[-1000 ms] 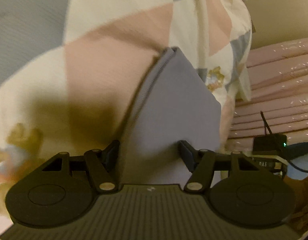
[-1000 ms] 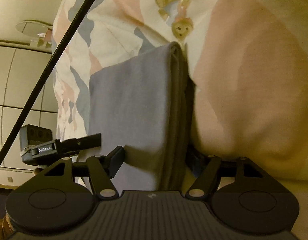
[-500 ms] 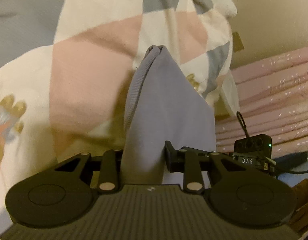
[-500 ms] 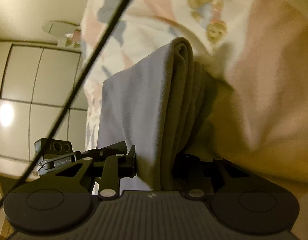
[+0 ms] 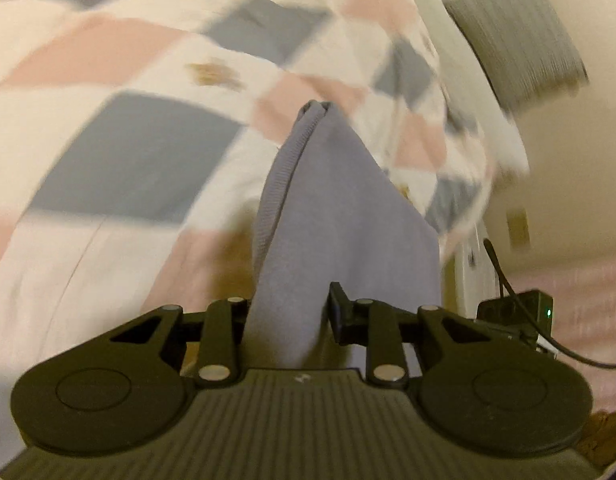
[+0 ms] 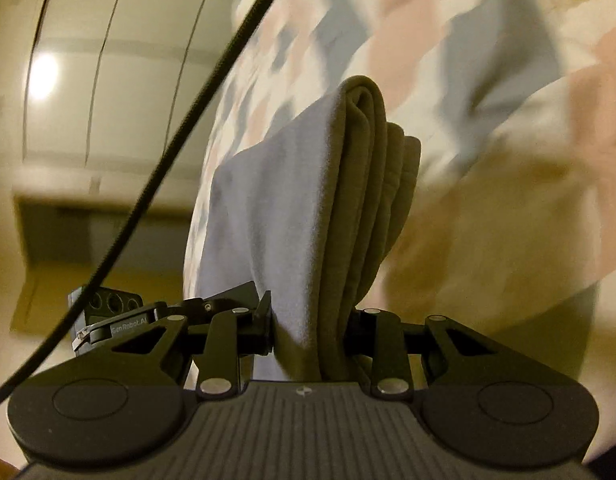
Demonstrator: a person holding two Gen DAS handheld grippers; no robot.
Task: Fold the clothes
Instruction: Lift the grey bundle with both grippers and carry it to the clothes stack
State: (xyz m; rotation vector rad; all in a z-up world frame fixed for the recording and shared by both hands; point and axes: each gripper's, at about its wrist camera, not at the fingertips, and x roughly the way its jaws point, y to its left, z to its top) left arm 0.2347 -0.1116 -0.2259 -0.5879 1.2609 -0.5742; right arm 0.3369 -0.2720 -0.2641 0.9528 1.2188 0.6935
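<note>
- The grey folded garment [image 5: 339, 216] hangs pinched at both ends: my left gripper [image 5: 286, 320] clamps its ribbed edge, and my right gripper [image 6: 311, 332] squeezes the thick stack of folds [image 6: 367, 184].
- It is lifted above the patchwork quilt [image 5: 140, 148], which fills both views from 9 to 1 o'clock.
- Risk, as I judge it: the right bite holds several layers, so an inner one could slip and spoil the fold; uneven pulling would skew it.
- Motion blur smears the quilt; I cannot see the garment's lower part or its type. A black cable [image 6: 188, 120] crosses the right view.
</note>
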